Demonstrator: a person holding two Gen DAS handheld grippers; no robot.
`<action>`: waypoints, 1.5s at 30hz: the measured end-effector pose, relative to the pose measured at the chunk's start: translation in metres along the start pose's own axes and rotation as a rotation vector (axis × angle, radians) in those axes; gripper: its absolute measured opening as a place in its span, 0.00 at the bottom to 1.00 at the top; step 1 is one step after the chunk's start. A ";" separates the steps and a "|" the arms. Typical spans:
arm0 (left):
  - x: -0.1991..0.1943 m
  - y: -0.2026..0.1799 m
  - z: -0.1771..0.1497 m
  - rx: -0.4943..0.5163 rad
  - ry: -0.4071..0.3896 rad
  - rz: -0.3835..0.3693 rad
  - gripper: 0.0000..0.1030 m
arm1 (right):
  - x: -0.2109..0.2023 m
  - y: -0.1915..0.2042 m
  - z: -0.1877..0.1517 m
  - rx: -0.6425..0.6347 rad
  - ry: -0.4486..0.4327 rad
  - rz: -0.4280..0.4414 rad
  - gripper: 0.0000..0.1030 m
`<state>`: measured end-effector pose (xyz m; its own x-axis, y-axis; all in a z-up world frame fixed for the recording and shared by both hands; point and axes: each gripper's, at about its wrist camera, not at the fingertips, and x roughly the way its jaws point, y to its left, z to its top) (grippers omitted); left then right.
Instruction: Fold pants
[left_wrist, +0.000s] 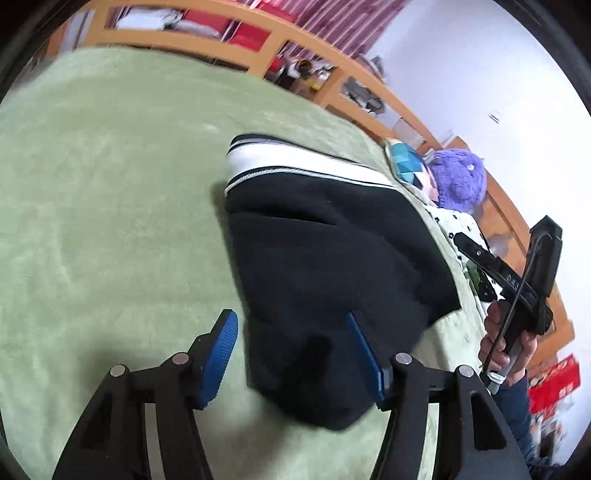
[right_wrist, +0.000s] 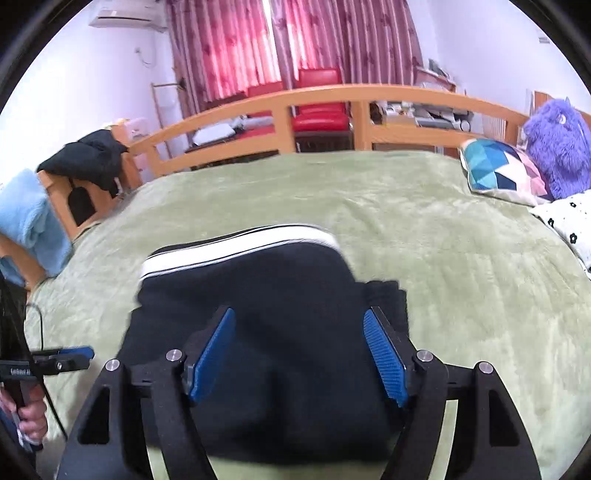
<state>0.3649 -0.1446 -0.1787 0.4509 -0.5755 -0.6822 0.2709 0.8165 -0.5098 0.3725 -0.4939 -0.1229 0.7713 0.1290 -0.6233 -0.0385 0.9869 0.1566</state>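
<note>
Folded pants (right_wrist: 251, 314) lie mid-bed (right_wrist: 461, 295), striped waistband far; right gripper (right_wrist: 299, 354) over near edge, left gripper (left_wrist: 291, 358) at its corner; both jaws wide, empty.

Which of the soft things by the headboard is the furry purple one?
The purple plush toy, shaggy and upright, behind the flat geometric blue-and-pink cushion.

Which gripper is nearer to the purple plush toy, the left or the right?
Right. The right gripper hovers over the pants on the side towards the purple plush toy; the left gripper is at their far side.
</note>
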 end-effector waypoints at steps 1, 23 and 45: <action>0.008 0.004 0.003 -0.015 0.012 -0.038 0.57 | 0.012 -0.007 0.003 0.013 0.025 -0.002 0.69; 0.092 -0.001 0.014 -0.152 0.076 -0.268 0.34 | 0.081 -0.083 -0.059 0.270 0.196 0.082 0.72; -0.100 0.111 -0.108 -0.265 0.173 -0.224 0.39 | -0.071 0.149 -0.162 0.081 0.209 0.109 0.44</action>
<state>0.2582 -0.0008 -0.2235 0.2489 -0.7561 -0.6053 0.1069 0.6426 -0.7587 0.2089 -0.3402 -0.1794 0.6168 0.2596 -0.7431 -0.0566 0.9562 0.2871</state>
